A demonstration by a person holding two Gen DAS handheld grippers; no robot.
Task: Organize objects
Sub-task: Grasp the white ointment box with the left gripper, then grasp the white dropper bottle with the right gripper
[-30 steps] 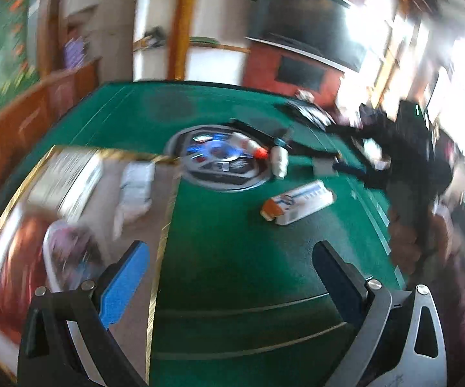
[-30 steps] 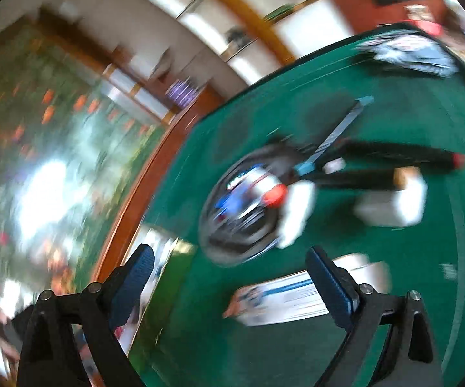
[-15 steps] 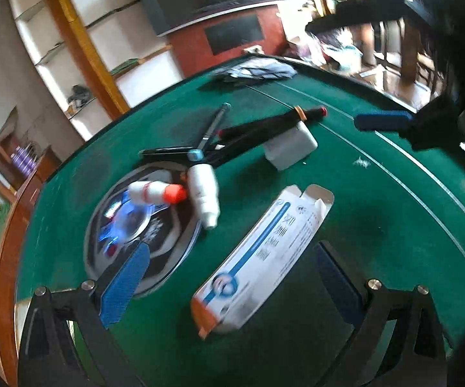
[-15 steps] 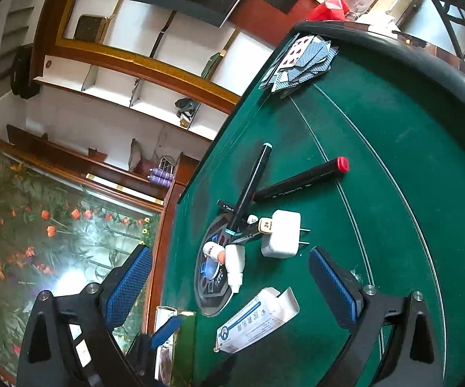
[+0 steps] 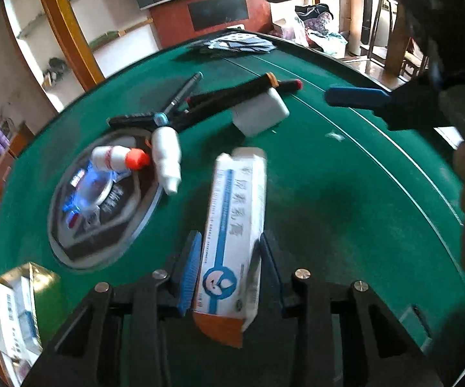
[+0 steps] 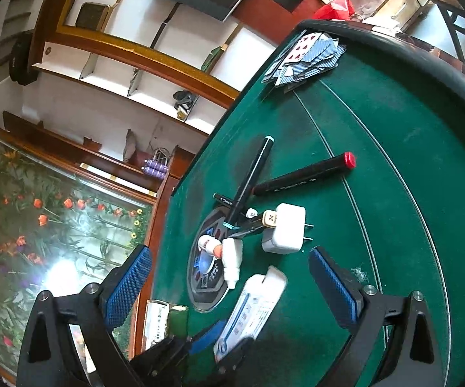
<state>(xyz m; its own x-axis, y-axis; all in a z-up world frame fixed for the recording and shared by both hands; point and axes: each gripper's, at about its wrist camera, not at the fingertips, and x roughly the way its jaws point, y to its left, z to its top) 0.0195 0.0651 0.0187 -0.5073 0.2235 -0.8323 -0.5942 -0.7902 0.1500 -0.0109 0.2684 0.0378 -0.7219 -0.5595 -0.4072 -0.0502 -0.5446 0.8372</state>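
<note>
A long white and blue carton (image 5: 235,225) with an orange end lies on the green felt table (image 5: 345,213). My left gripper (image 5: 229,237) has it between the blue pads; the jaws are closing and both pads touch its long sides. In the right wrist view the same carton (image 6: 251,309) sits low in the middle, with the left gripper's fingers (image 6: 206,338) around its near end. My right gripper (image 6: 227,253) hovers open above the table with nothing between its pads. One of its fingers (image 5: 358,96) shows at the right of the left wrist view.
A white charger (image 5: 261,113), several black markers (image 5: 242,92), a red-capped bottle (image 5: 116,158) and a white dropper bottle (image 5: 166,158) lie by a round black panel (image 5: 103,206). Playing cards (image 6: 309,58) lie at the far edge. A gold-edged tray (image 5: 16,306) sits near left.
The left gripper swung from the tray over to the carton, dropped onto it and closed its wide jaws on its sides. The carton turned to lie along the fingers.
</note>
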